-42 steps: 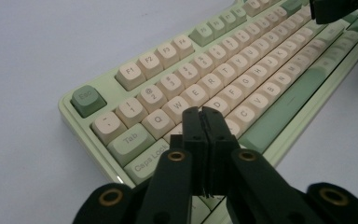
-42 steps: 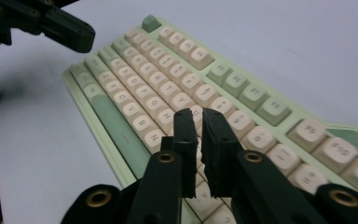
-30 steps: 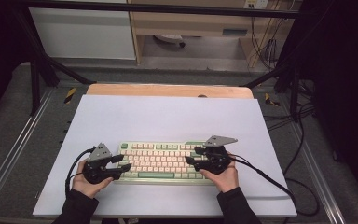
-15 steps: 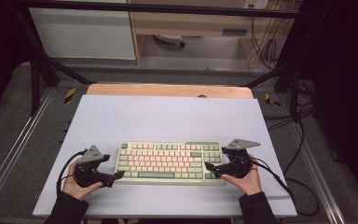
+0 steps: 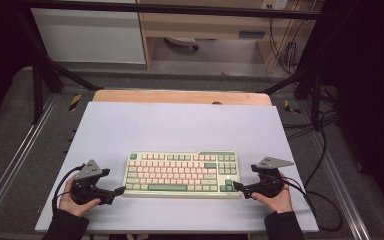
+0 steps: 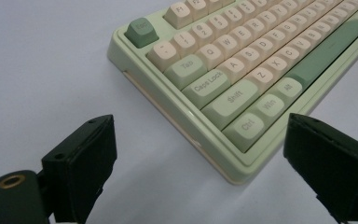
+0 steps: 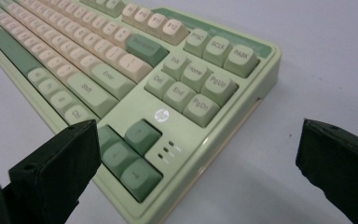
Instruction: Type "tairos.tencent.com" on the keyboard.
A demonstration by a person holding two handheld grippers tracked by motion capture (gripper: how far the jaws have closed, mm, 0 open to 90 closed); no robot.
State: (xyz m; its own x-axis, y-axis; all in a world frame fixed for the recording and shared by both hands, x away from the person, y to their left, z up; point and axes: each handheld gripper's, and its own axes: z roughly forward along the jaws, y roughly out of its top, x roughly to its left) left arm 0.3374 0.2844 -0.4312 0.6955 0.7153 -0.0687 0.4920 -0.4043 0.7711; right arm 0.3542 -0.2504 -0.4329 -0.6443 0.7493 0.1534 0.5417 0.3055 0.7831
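Keyboard (image 6: 242, 70) keys read Caps Lock, PgDn; both grippers' jaws just opened, apart.

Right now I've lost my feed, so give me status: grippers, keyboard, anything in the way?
Left gripper open, at the keyboard's left end. Right gripper open, at its right end. Keyboard flat on the mat, not gripped. Nothing in the way.
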